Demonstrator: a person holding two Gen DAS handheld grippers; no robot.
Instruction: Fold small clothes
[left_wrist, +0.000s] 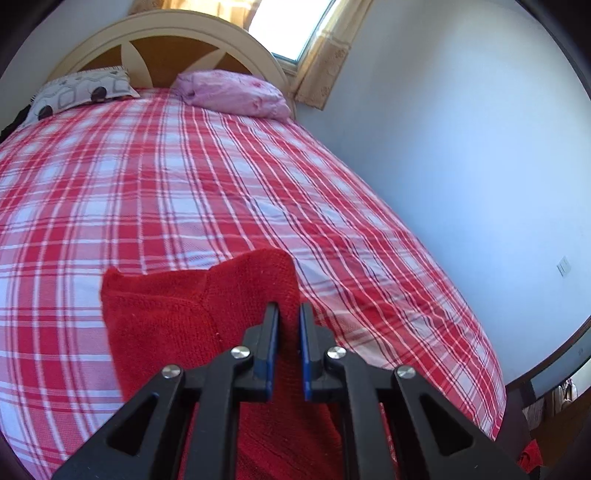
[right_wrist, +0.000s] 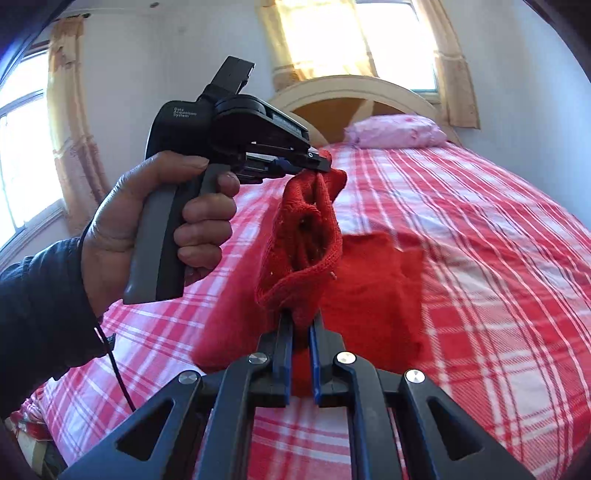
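The red knit garment (right_wrist: 306, 236), soft, light and floppy, hangs over the plaid bed (right_wrist: 480, 221) between my left gripper (right_wrist: 325, 162) and right gripper (right_wrist: 300, 325), both pinching its edge, where I'd keep hold.

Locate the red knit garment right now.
Red knit garment hangs above the plaid bed, pinched between left gripper and right gripper.

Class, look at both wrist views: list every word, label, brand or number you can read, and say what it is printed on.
"Data Acquisition System": small pale print on the black housing of the left claw, right wrist view; blurred, so the middle word is a likely reading.
Nothing readable on the red knit garment, the plaid bedsheet or the pillows.
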